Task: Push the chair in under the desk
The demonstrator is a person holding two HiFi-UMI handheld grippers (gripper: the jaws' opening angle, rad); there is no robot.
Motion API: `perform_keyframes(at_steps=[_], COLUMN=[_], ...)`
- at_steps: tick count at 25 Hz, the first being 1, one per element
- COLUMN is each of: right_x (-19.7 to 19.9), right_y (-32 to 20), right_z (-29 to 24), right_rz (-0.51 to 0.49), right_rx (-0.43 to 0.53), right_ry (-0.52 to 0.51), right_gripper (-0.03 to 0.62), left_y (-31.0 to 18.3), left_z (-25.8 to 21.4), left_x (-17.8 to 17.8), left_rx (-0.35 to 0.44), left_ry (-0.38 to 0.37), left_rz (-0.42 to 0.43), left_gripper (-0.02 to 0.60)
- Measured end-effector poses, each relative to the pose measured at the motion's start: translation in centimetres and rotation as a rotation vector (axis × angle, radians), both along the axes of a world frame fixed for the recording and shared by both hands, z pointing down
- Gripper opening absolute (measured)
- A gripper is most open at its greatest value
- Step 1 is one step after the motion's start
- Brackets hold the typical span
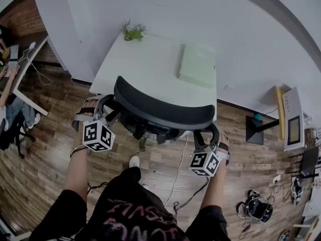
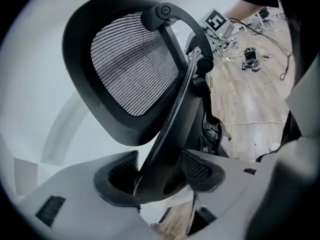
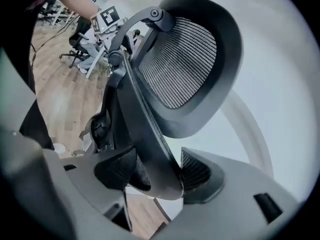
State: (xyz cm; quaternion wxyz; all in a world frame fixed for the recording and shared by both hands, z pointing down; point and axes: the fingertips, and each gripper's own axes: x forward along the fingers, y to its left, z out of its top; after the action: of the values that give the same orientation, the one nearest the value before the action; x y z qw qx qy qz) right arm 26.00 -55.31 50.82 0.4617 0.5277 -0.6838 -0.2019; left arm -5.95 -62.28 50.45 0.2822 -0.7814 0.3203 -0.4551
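Note:
A black mesh office chair point(image 1: 160, 109) stands at the near edge of the white desk point(image 1: 145, 64), its backrest towards me and its seat partly under the top. My left gripper point(image 1: 104, 110) is shut on the left side of the chair's back frame. My right gripper point(image 1: 211, 137) is shut on the right side. In the left gripper view the gripper point(image 2: 159, 171) pinches the black frame bar below the mesh back point(image 2: 132, 59). The right gripper view shows the same: the gripper point(image 3: 160, 171) clamps the bar under the mesh point(image 3: 182, 64).
A pale green folder point(image 1: 197, 66) and a small plant point(image 1: 132, 32) lie on the desk. A white cable point(image 1: 180, 169) runs over the wooden floor. A headset point(image 1: 257, 208) and a white device point(image 1: 293, 118) sit at right. Another desk point(image 1: 25, 59) stands far left.

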Motion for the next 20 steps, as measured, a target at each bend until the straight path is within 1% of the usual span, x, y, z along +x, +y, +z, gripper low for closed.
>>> perform_keyframes(at_steps=[3, 7, 9, 13, 14, 15, 16, 20], right_x=[0.1, 0.5, 0.7, 0.6, 0.4, 0.3, 0.1, 0.0], right_y=[0.9, 2.8, 3.8, 6.2, 7.0, 7.7, 8.4, 11.0], right_z=[-0.5, -1.8, -2.6, -4.0, -4.2, -4.5, -4.7, -5.8], right_rz=[0.014, 0.034, 0.051, 0.088, 0.091, 0.094, 0.096, 0.108], right_rx=[0.025, 0.075, 0.099, 0.139, 0.150, 0.162, 0.173, 0.208], right_ry=[-0.007, -0.059, -0.103, -0.249, -0.272, -0.286, -0.299, -0.404], right_gripper=[0.275, 0.275, 0.273, 0.267, 0.238, 0.178, 0.143, 0.111], left_y=[1.1, 2.5, 3.1, 5.0, 5.7, 6.3, 7.0, 10.1], left_z=[-0.7, -1.5, -2.1, -3.5, -3.8, -4.1, -4.5, -5.7], left_x=[-0.6, -1.1, -1.1, -1.0, -1.0, -1.0, -1.0, -0.9], left_rx=[0.014, 0.022, 0.026, 0.032, 0.033, 0.035, 0.038, 0.056], left_ry=[0.024, 0.060, 0.097, 0.183, 0.207, 0.232, 0.257, 0.332], left_rz=[-0.017, -0.042, -0.060, -0.097, -0.106, -0.115, -0.123, -0.149], left_gripper=[0.275, 0.275, 0.273, 0.264, 0.256, 0.242, 0.227, 0.196])
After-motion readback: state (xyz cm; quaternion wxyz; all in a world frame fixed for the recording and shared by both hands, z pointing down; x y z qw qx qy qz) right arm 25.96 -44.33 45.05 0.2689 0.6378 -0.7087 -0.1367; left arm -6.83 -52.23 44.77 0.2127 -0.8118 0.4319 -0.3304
